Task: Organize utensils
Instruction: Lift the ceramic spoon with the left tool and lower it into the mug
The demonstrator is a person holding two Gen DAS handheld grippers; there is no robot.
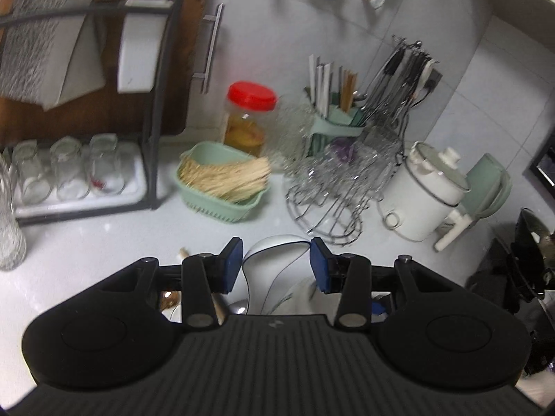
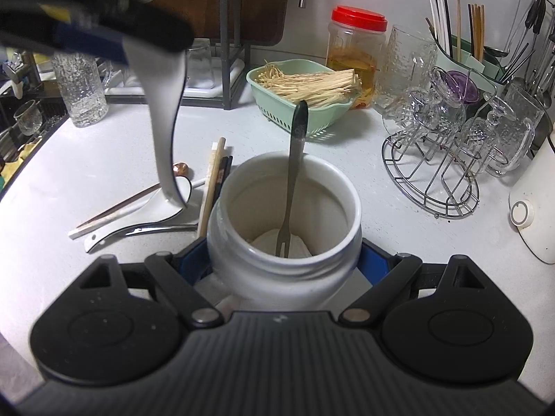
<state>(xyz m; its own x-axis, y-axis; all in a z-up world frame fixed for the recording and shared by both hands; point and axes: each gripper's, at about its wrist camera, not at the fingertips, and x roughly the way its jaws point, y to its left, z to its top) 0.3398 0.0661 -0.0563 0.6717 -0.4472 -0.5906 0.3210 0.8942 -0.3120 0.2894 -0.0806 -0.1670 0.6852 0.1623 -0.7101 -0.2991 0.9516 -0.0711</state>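
Observation:
My right gripper is shut on a white ceramic jar that stands on the white counter. A metal fork leans inside the jar, tines down. In the right wrist view my left gripper hovers at the upper left, shut on a white ceramic spoon that hangs down with its tip just over the counter. In the left wrist view this spoon sits between the blue pads. A second white spoon, several chopsticks and a small copper spoon lie left of the jar.
Behind the jar is a green basket of enoki mushrooms, with a red-lidded jar further back. A wire rack of glasses and a utensil holder stand right. A white appliance sits at the right edge, a textured glass bottle at left.

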